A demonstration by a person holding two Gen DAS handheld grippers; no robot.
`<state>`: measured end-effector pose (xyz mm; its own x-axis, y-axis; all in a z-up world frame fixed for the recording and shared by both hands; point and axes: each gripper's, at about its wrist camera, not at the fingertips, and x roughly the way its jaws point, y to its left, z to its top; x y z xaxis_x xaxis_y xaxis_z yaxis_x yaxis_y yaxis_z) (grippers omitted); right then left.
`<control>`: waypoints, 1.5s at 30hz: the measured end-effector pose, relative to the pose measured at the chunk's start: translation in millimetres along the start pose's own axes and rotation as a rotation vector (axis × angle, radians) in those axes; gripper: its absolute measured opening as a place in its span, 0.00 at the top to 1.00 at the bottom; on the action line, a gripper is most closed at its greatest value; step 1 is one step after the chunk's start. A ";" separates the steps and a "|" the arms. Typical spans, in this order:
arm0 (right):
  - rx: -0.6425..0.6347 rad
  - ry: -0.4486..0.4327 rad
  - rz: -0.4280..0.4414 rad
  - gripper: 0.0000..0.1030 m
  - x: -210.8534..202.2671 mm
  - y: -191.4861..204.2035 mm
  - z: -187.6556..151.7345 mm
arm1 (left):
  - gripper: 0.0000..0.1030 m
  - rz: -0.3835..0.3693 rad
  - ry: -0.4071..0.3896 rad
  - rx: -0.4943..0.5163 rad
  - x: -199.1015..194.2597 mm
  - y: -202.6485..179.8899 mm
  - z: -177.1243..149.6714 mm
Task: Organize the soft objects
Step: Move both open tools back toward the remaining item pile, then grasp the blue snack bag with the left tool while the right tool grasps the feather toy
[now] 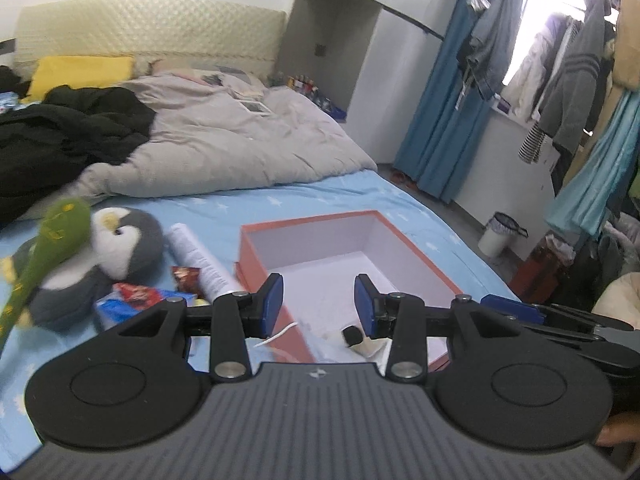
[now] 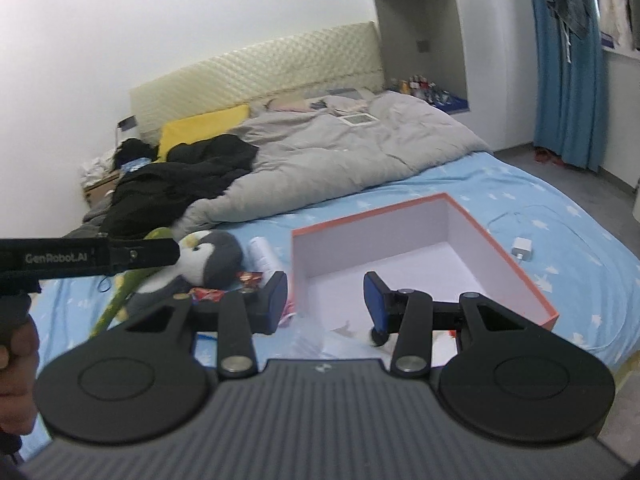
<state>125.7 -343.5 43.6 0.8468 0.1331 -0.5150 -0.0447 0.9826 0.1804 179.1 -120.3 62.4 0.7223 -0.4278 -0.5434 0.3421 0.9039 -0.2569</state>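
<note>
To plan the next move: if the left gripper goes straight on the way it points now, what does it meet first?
Probably the open orange box: the left gripper, its jaws apart and empty, aims into the box's white inside. Depth is uncertain.

Grey-white penguin plush (image 1: 120,240) and green plush (image 1: 44,248) lie beside open orange box (image 1: 420,256).

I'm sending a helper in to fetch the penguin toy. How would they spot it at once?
On the blue sheet, left of the orange box, lies a plush penguin. It is grey with a white face, and a green plush lies across it.
</note>
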 end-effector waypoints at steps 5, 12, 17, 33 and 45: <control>-0.042 -0.023 0.049 0.56 -16.0 30.2 -11.6 | 0.56 0.039 -0.033 -0.031 -42.0 25.5 -19.9; -0.101 0.008 0.105 0.56 -17.9 72.7 -38.9 | 0.56 0.095 -0.040 -0.090 -80.0 65.9 -55.7; -0.156 0.050 0.132 0.56 -11.2 100.3 -60.2 | 0.56 0.118 -0.040 -0.138 -95.0 89.6 -80.9; -0.217 0.074 0.134 0.56 -1.6 141.6 -109.8 | 0.56 0.158 -0.002 -0.230 -102.8 137.5 -146.8; -0.280 0.119 0.091 0.57 36.0 146.5 -122.2 | 0.56 0.146 0.012 -0.294 -57.1 162.8 -142.3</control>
<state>84.8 -178.9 -50.9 0.7655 0.2199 -0.6047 -0.2754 0.9613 0.0009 108.0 51.3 -62.1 0.7430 -0.2953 -0.6007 0.0462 0.9179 -0.3941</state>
